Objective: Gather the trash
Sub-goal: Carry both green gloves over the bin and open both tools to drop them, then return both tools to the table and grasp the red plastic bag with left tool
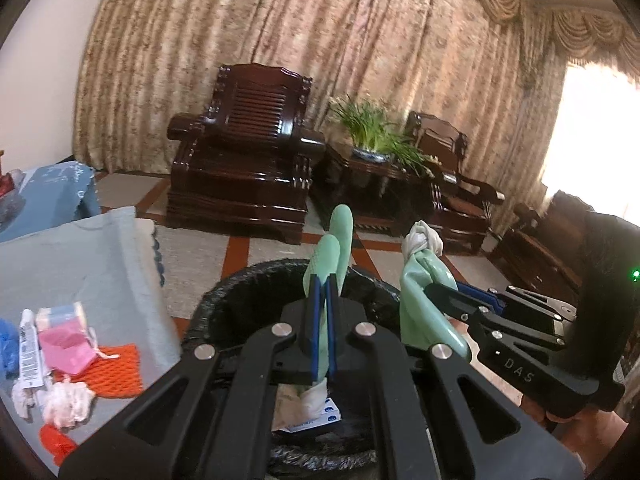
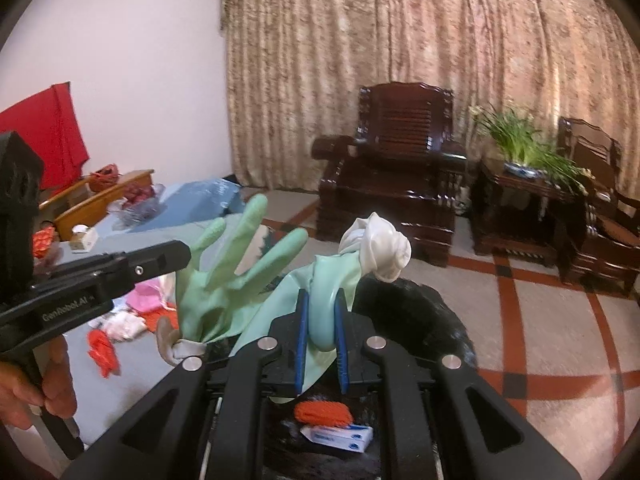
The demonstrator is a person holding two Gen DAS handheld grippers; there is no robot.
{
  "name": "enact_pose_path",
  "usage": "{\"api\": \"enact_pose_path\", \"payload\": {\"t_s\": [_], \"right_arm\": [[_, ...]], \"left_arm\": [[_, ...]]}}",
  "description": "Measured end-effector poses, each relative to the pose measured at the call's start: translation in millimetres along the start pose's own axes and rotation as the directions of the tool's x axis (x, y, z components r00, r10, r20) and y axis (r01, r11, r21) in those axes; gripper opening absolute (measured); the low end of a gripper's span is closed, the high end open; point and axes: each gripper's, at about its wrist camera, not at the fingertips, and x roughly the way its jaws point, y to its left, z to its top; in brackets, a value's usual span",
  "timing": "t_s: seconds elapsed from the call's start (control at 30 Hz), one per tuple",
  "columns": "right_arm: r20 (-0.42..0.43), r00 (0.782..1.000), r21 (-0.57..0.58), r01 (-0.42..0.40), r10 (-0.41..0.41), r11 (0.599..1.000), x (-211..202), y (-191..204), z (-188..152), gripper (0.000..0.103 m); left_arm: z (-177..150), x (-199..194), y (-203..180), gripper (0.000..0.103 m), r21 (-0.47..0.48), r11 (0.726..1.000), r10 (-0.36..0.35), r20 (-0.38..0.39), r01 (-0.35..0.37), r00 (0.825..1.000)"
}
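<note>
The table point(image 1: 92, 264), draped in pale blue cloth, lies left of a bin lined with a black bag point(image 1: 236, 292). On the table sit an orange mesh net point(image 1: 116, 372), a pink packet point(image 1: 66, 346), crumpled tissues point(image 1: 66, 400) and a white tube point(image 1: 29, 354). Over the bin's mouth hangs a green rubber glove point(image 2: 224, 280), stretched between both tools. The left gripper point(image 1: 323, 280) has its jaws clamped on two glove fingers; the right gripper point(image 2: 321, 304) has its jaws pinched on the rolled cuff, whose white lining point(image 2: 380, 248) bunches above. Inside the bin lie a small blue-and-white box point(image 2: 340, 436) and an orange net wad point(image 2: 322, 412).
</note>
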Motion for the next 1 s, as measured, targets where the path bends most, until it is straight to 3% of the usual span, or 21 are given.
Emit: {"api": "enact_pose_path", "payload": {"t_s": [0.3,0.43,0.5,0.53,0.63,0.73,0.77,0.87,1.0], "right_arm": [[-0.055,0.998,0.030,0.015,-0.014,0.999,11.2,-12.5,-18.1,0.013],[-0.069,0.998,0.034,0.015,-0.013,0.999,16.2,-11.0,-21.6,0.023],[-0.067,0.998,0.028,0.019,-0.017,0.999,16.3,-11.2,-20.6,0.031],[-0.064,0.998,0.026,0.023,-0.022,0.999,15.9,-11.6,-19.6,0.032],[-0.052,0.998,0.033,0.031,-0.029,0.999,11.7,-12.4,-19.1,0.041],[-0.023,0.998,0.040,0.052,-0.051,0.998,6.6,-12.7,-16.4,0.076],[-0.012,0.998,0.043,0.064,-0.064,0.997,4.7,-12.6,-15.2,0.092],[0.021,0.997,0.059,0.073,-0.074,0.996,-1.1,-9.7,-11.3,0.097],[0.033,0.998,0.068,0.051,-0.053,0.996,0.3,-1.5,-6.8,0.097]], "left_arm": [[-19.7,22.2,2.4,0.003,0.010,1.000,0.001,-0.069,0.000,0.998],[-23.2,24.0,9.2,0.004,-0.009,1.000,-0.005,-0.092,0.005,0.996],[-23.3,21.7,12.8,0.013,-0.024,1.000,-0.002,-0.088,0.000,0.996],[-23.1,21.2,14.3,0.023,-0.029,1.000,0.001,-0.088,-0.004,0.996],[-20.8,13.4,19.8,0.033,-0.042,0.999,0.020,-0.072,-0.023,0.997],[-18.5,0.3,28.5,0.057,-0.050,0.997,0.062,-0.046,-0.065,0.997],[-17.6,-5.5,32.4,0.062,-0.051,0.995,0.082,-0.036,-0.084,0.996],[-14.7,-24.1,42.1,0.083,-0.049,0.988,0.146,-0.009,-0.147,0.989],[-13.5,-50.7,61.1,0.090,-0.056,0.972,0.230,0.022,-0.228,0.973]]}}
